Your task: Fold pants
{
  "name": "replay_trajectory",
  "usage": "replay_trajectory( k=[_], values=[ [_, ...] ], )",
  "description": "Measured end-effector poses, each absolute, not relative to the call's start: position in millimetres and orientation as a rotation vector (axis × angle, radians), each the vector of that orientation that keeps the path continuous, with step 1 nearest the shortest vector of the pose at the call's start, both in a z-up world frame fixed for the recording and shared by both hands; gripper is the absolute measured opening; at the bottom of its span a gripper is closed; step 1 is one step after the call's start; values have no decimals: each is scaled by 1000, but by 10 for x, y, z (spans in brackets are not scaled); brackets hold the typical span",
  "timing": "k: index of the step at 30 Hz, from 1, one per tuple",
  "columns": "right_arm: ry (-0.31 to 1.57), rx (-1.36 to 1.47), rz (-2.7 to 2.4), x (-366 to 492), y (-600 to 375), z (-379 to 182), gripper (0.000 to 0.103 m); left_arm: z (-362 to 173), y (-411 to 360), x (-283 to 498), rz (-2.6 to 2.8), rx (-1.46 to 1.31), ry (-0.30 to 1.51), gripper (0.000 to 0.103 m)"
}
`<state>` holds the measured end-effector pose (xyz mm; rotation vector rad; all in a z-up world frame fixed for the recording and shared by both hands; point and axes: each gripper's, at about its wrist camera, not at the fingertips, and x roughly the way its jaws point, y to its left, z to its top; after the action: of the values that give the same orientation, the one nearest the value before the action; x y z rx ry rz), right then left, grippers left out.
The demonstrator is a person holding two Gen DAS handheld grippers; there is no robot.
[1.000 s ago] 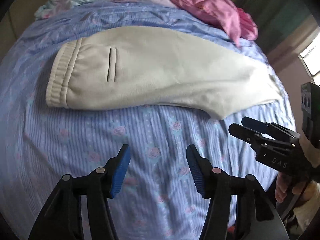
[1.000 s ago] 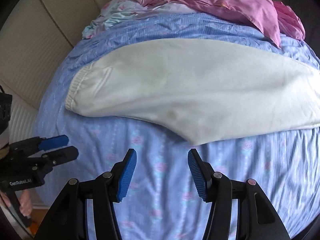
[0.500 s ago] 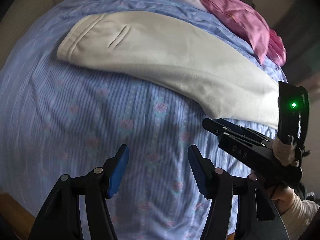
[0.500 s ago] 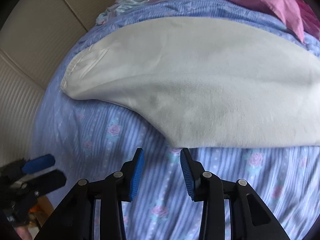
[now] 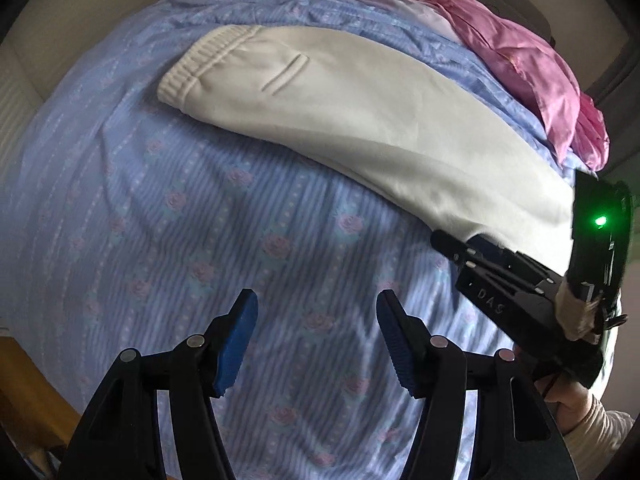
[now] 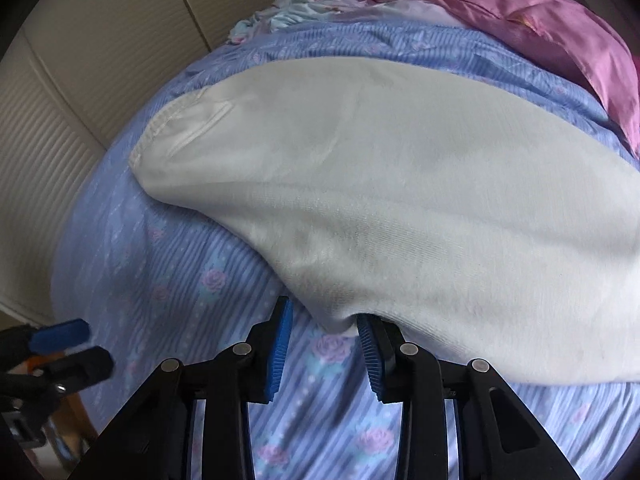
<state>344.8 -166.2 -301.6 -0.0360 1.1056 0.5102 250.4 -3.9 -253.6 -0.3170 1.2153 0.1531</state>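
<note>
right claw (image 6: 324, 320) closing, pants (image 6: 400, 200) crotch point between pads, unpinched | left claw (image 5: 316, 320) released, over bedsheet (image 5: 200, 220)

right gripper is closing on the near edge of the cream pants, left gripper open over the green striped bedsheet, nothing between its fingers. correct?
One slip: the bedsheet is blue with pink roses, not green, as the left wrist view shows. The rest holds: the right gripper is closing on the near edge of the cream pants, cloth between its fingers, and the left gripper hangs open over the sheet with nothing between them.
</note>
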Motion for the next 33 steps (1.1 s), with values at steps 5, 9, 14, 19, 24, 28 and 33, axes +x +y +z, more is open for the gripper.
replay_trajectory(
  k=[5,9,14,19,24,28,33],
  values=[
    [1140,-57,508,3510,-1614,-3180,35,-2508,54,2511,182,-314,1214,61],
    [1147,-101,508,3512,-1588,-3127,17,-2480,163,2488,219,-331,1218,61],
    [1135,-65,529,3295,-1662,-2774,10,-2411,390,2400,297,-379,1197,61],
    [1291,-20,578,3125,-1609,-3090,2,-2391,574,2358,346,-397,1206,61],
    [1201,-40,581,2949,-1621,-2791,3,-2368,548,2346,319,-378,1209,61],
    [1182,-34,546,2973,-1703,-2516,4,-2305,417,2382,247,-348,1229,61],
    [1095,37,423,2855,-1949,-1936,38,-2011,139,2429,89,-181,1224,62]
  ],
)
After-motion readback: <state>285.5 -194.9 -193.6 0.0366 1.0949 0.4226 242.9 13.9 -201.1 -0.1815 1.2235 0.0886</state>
